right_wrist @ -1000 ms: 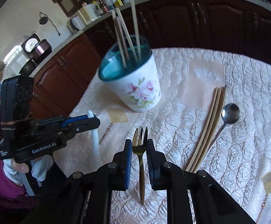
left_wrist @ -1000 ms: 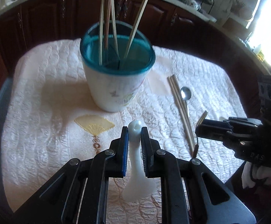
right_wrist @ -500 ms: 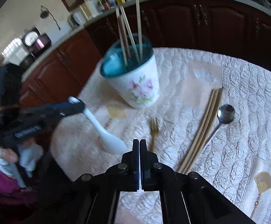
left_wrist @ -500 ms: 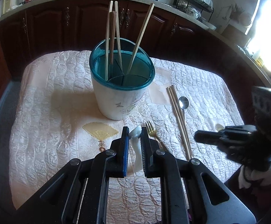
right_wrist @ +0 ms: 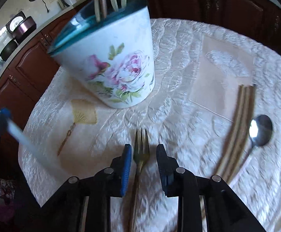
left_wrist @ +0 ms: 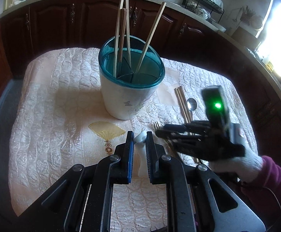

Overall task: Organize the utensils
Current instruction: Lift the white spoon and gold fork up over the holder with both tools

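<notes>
The quilted cream cloth (left_wrist: 49, 104) covers the whole surface, with dark wood cabinets (left_wrist: 49, 21) curving round behind it from 9 to 3 o'clock. On the cloth at 12 o'clock in the left wrist view stands the utensil holder (left_wrist: 128, 98), white with a teal rim and dividers inside; four chopsticks (left_wrist: 121, 32) lean upright in its far compartments. From the right wrist view the same holder (right_wrist: 117, 61) shows its painted rose at 11 o'clock.

Down at 6 o'clock, the left hand-held gripper (left_wrist: 140, 141) is nearly closed, pinching the handle of a white ceramic spoon (left_wrist: 141, 138), its bowl hanging below the jaws. A gloved hand (left_wrist: 242, 164) with a magenta sleeve (left_wrist: 275, 179) comes in at 4 o'clock, carrying the right hand-held gripper (left_wrist: 161, 132), blurred and low over the cloth.

Its own camera shows the right hand-held gripper (right_wrist: 143, 154) with jaws opening, straddling a gold fork (right_wrist: 141, 150) that lies flat on the cloth, tines toward 12 o'clock; the pads stand clear of it on both sides.

At 3 o'clock lie loose chopsticks (right_wrist: 241, 127) side by side, and just beside them a metal spoon (right_wrist: 260, 133). A gold fan motif (right_wrist: 83, 115) is printed on the cloth at 9 o'clock.
</notes>
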